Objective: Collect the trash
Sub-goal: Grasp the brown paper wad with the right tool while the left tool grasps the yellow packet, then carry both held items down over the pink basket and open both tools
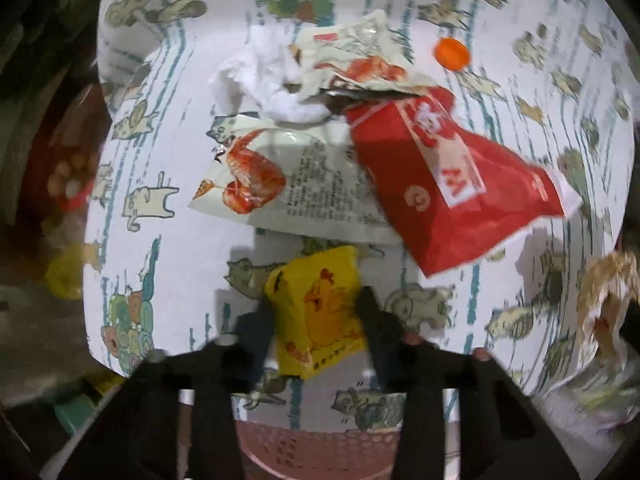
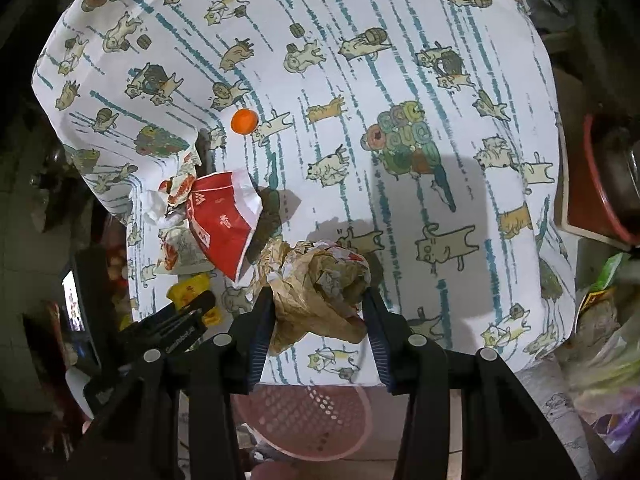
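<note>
**Both tools loaded at the near edge of the desk**

The left tool point(image 1: 316, 316) points forward over the cat-print cloth point(image 1: 520, 160) that covers the desk, its two black fingers closed against the sides of a yellow chick packet point(image 1: 320, 312). The packet stands between them, tilted slightly, its lower corner hanging past the fingers. In the right wrist view the same tool point(image 2: 188, 316) shows from the side, reaching in from the left with the yellow packet point(image 2: 192, 288) pinched at its tip.

The right tool point(image 2: 318, 312) is level with it, just to its right, and aims the same way across the desk. Its blue-padded fingers clamp a crumpled brown paper wad point(image 2: 320, 292), which bulges up and forward out of the grip. A blurred edge of that wad point(image 1: 608, 292) shows at the right of the left wrist view.

Below both tools, beyond the near edge of the desk, sits a pink perforated basket point(image 2: 304, 420), also seen in the left view point(image 1: 312, 452).

Further out on the cloth lies a pile of trash: a red wrapper point(image 1: 452, 184) overlapping a white shrimp-print bag point(image 1: 288, 184), a second shrimp-print wrapper point(image 1: 360, 60) behind them, and white tissue point(image 1: 268, 76). An orange bottle cap point(image 1: 452, 53) lies apart, beyond the pile.
</note>
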{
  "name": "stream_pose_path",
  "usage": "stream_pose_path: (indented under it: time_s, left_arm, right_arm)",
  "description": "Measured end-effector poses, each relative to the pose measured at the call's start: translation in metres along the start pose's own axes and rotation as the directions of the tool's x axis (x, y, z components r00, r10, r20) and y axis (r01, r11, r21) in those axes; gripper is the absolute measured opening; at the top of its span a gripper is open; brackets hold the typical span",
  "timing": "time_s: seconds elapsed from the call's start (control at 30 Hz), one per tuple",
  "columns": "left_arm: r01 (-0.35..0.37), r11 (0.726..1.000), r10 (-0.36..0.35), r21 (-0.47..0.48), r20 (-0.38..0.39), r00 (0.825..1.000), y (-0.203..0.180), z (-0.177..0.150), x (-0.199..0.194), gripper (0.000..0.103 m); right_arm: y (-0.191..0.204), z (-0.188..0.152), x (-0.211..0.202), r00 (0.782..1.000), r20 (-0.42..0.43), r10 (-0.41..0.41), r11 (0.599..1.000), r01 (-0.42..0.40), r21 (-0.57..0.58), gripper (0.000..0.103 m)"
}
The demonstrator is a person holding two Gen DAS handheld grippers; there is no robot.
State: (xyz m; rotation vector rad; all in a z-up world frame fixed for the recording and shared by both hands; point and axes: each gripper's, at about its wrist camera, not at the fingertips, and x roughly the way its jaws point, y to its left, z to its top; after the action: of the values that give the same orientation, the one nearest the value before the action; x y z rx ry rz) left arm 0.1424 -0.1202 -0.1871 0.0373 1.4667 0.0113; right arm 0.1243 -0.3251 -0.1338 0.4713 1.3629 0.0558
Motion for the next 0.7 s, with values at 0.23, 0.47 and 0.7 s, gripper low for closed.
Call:
stream_pose_path:
  time_s: [0.23,0.47,0.7]
  left_arm:
    - [0.089,0.996,-0.089,-0.001,-0.045,0.995,0.024,-0.015,-0.009,0.005]
    - [0.151,0.988,-0.151,0.002,0.022,0.988,0.048,-0.025,-0.049,0.004]
    - [0.116,0.992,-0.123,0.053,0.141,0.982,0.071,-0.029,-0.09,0.005]
  right_arm:
    - [-0.004,-0.002,-0.005,1.0,0.014,-0.016,1.0,0.016,0.01,0.047]
    - [0.0,-0.005,-0.005,0.999,0.02,-0.026,1.0,0.026,-0.009,0.047]
    - [0.027,-0.015,-0.024,0.997,0.073,-0.016,0.994,0.024,-0.106,0.047]
